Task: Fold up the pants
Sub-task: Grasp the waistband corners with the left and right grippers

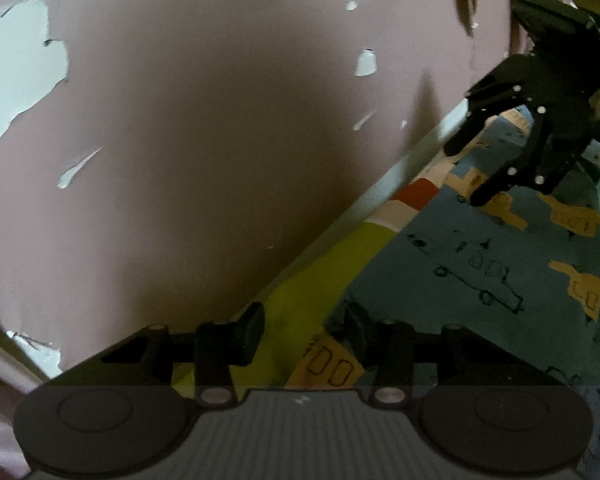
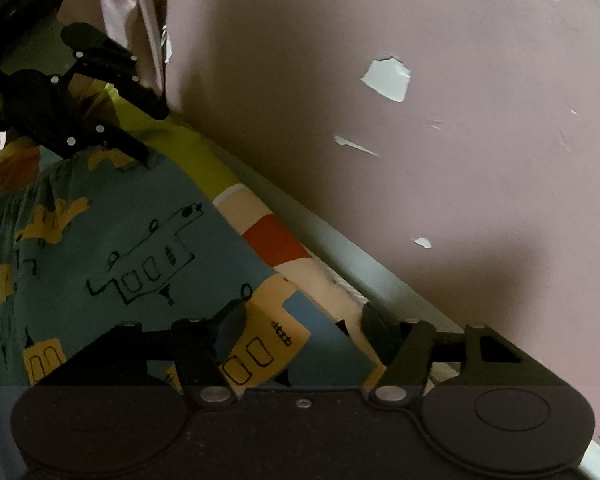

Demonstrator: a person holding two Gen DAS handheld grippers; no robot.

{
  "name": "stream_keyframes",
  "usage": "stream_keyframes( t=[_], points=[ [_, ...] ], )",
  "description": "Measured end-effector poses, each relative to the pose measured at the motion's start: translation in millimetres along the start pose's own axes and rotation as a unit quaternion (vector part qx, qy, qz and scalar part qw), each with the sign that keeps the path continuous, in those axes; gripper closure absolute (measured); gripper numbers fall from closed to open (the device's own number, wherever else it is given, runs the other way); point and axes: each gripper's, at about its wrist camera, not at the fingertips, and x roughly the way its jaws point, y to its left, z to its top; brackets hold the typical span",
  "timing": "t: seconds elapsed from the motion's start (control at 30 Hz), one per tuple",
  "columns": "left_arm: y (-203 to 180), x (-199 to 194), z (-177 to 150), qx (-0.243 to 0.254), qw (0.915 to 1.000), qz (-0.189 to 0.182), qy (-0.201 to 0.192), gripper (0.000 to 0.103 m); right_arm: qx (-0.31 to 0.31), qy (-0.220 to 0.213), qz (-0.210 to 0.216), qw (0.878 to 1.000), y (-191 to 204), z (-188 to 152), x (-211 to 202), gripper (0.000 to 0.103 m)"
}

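The printed blue pants (image 2: 112,248) lie flat on the patterned sheet (image 2: 276,240), their edge close to the peeling pink wall (image 2: 440,152). Left gripper (image 1: 300,332) and right gripper (image 2: 300,328) hover above them, jaws apart and holding nothing.

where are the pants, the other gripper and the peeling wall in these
pants (image 2: 140,240), right wrist view, blue printed cloth
left gripper (image 2: 148,132), right wrist view, between its open fingertips
wall (image 1: 220,120), left wrist view, bare pink paint
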Motion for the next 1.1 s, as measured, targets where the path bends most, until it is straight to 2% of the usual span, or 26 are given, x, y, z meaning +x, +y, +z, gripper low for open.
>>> stream_keyframes(
  t=[0.07,0.13,0.17,0.23,0.27,0.3,0.33,0.4,0.63,0.7,0.9,1.1],
  points=[
    [-4,8,0,0.014,0.9997,0.002,0.021,0.054,-0.004,0.001,0.001,1.000,2,1,1,0.046],
    [-9,15,0,0.027,0.9988,0.011,0.041,0.068,-0.008,0.005,0.003,1.000,5,4,3,0.056],
    [-11,16,1,0.030,0.9985,0.015,0.043,0.070,-0.011,0.007,0.005,1.000,7,4,3,0.060],
    [-13,13,5,0.034,0.9981,0.015,0.049,0.089,-0.019,0.012,0.005,1.000,12,5,3,0.072],
    [-15,13,6,0.036,0.9977,0.015,0.055,0.093,-0.025,0.016,0.002,1.000,15,5,4,0.076],
    [-17,14,8,0.034,0.9975,0.018,0.060,0.098,-0.032,0.018,-0.005,0.999,18,6,4,0.085],
    [-19,14,9,0.029,0.9974,0.025,0.061,0.102,-0.039,0.017,-0.014,0.999,21,8,4,0.095],
    [-21,11,13,0.010,0.9975,0.041,0.056,0.102,-0.042,0.008,-0.035,0.998,25,13,1,0.101],
    [-10,-21,21,-0.038,0.9928,0.113,0.006,0.103,-0.021,-0.065,-0.118,0.991,29,25,-14,0.102],
    [-6,-20,22,-0.050,0.9909,0.125,0.005,0.103,-0.014,-0.072,-0.128,0.989,27,27,-10,0.102],
    [2,-1,21,-0.068,0.9899,0.123,0.024,0.103,-0.015,-0.049,-0.132,0.990,34,29,11,0.102],
    [3,-13,22,-0.081,0.9899,0.117,0.000,0.103,-0.010,-0.065,-0.132,0.989,37,30,-5,0.102]
  ],
)
